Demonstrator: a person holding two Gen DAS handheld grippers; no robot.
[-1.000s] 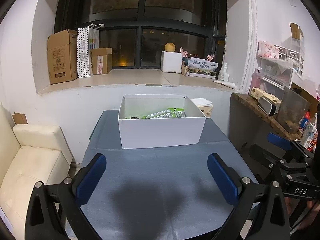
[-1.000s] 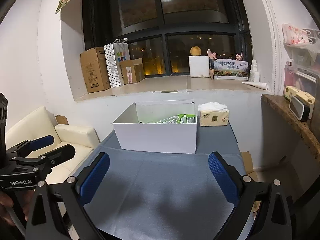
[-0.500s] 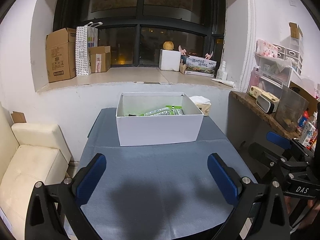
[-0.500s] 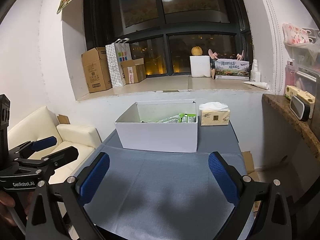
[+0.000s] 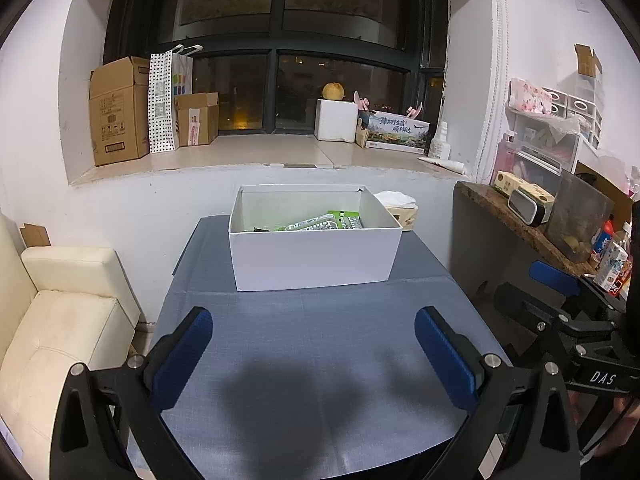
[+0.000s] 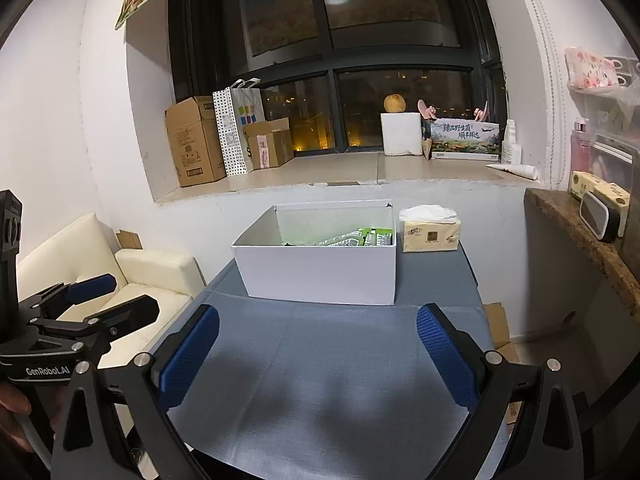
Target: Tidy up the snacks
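Snack packets (image 5: 326, 222), green and silver, lie inside the white box (image 5: 312, 258) at the far end of the grey table (image 5: 312, 360), piled toward its right side. Tissue pack (image 6: 430, 234) sits just beside the box on the right. Left gripper (image 5: 312, 344) hovers over the near table, fingers wide, nothing between them. Right gripper (image 6: 318, 344) likewise: wide apart, empty, above bare tabletop. Both well apart from the box.

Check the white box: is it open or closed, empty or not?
Open, not empty: the white box has no lid and green snack packets show inside.
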